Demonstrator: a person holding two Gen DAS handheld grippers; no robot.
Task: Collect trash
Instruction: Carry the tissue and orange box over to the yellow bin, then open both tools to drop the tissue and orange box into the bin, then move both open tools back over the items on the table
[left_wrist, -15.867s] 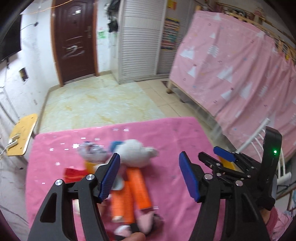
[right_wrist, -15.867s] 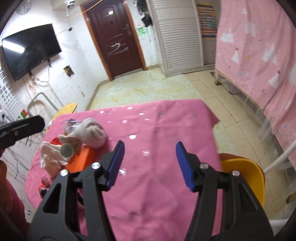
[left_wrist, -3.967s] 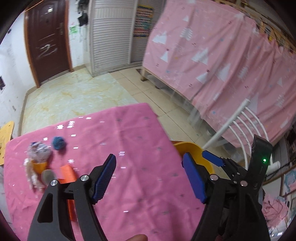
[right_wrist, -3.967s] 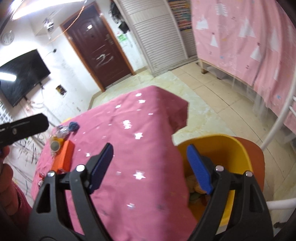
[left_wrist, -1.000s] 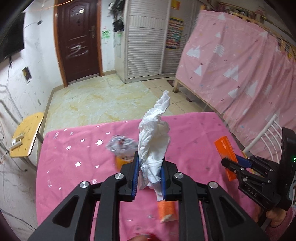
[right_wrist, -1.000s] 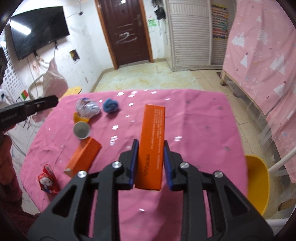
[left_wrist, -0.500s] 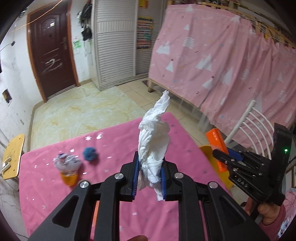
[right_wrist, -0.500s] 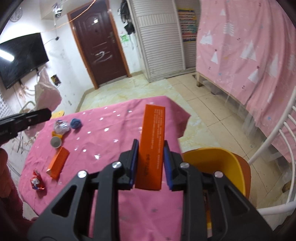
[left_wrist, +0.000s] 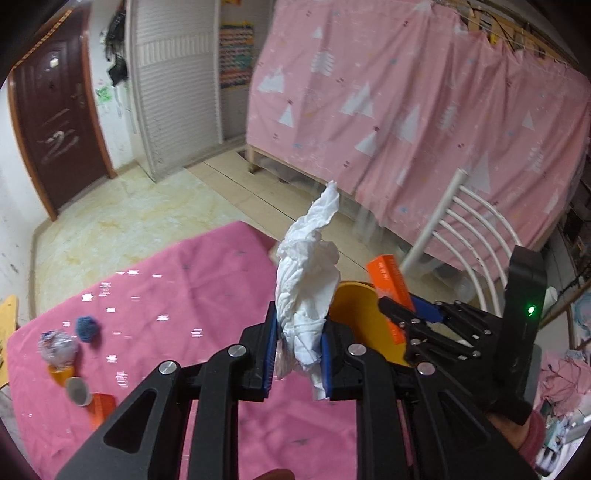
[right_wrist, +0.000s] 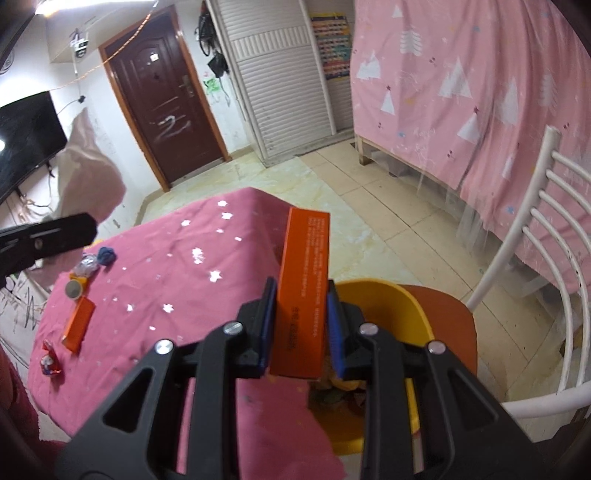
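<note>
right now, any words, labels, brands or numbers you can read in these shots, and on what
Nothing can be read for certain.
Orange box in the right tongs: lines of small print down its face, too blurred to read.
Colourful chart on the far wall: rows of tiny marks, too small to read.
Red wrapper on the pink tablecloth: a printed figure, no legible text.
Dark door: a white scrawl, not clearly a character.
</note>
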